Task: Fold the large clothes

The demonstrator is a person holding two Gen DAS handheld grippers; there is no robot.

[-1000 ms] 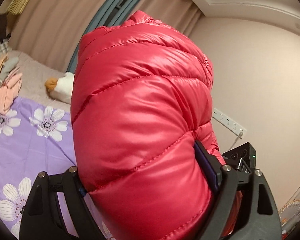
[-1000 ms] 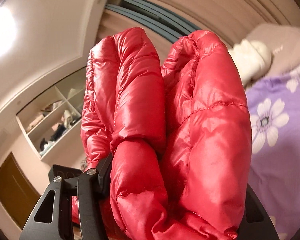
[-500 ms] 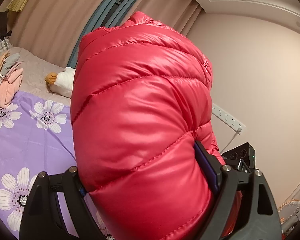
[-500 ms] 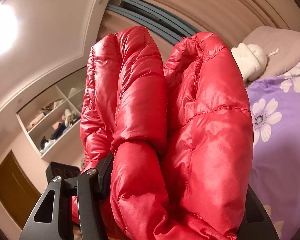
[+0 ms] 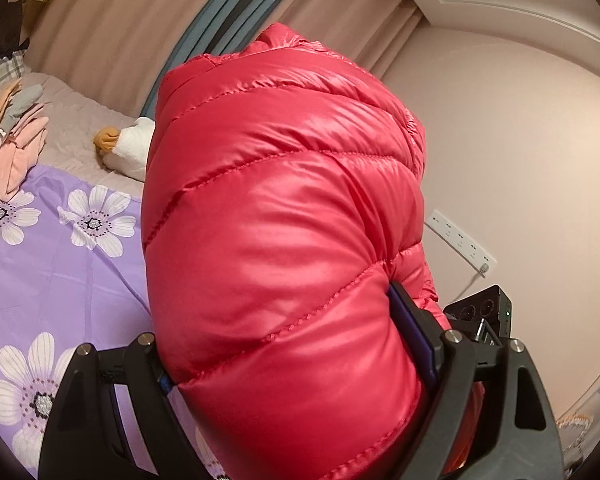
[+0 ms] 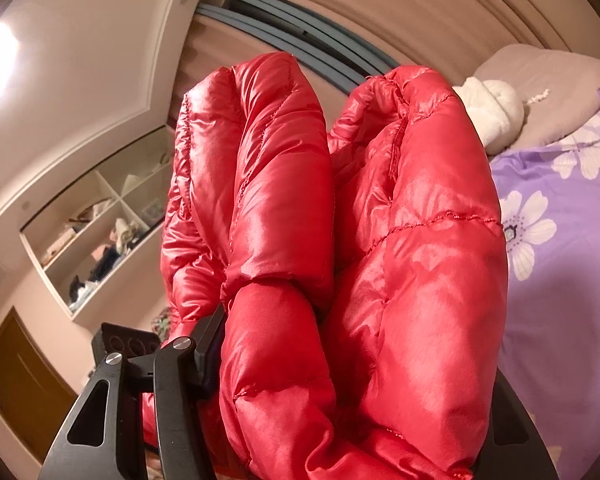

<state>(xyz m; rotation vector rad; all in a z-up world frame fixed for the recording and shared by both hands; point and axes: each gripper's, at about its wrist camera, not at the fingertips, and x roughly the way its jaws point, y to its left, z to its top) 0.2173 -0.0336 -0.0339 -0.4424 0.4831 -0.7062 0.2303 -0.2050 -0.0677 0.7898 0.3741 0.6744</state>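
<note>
A shiny red quilted puffer jacket (image 5: 284,240) fills the middle of the left wrist view. My left gripper (image 5: 284,364) is shut on a thick fold of it, one black finger on each side. In the right wrist view the same red jacket (image 6: 340,260) bulges up in two padded folds. My right gripper (image 6: 352,364) is shut on them; its left finger (image 6: 180,380) shows, the right one is mostly hidden by the fabric. Both grippers hold the jacket up above the bed.
A purple bedsheet with white flowers (image 5: 52,272) lies below. A pile of clothes (image 5: 8,140) and a white plush toy (image 5: 128,148) lie at its far end. Curtains (image 5: 112,40), a wall with a socket strip (image 5: 460,240), and open shelves (image 6: 100,224) surround.
Both views have swung a little so more of the bed shows. The grip on the jacket is unchanged on both sides.
</note>
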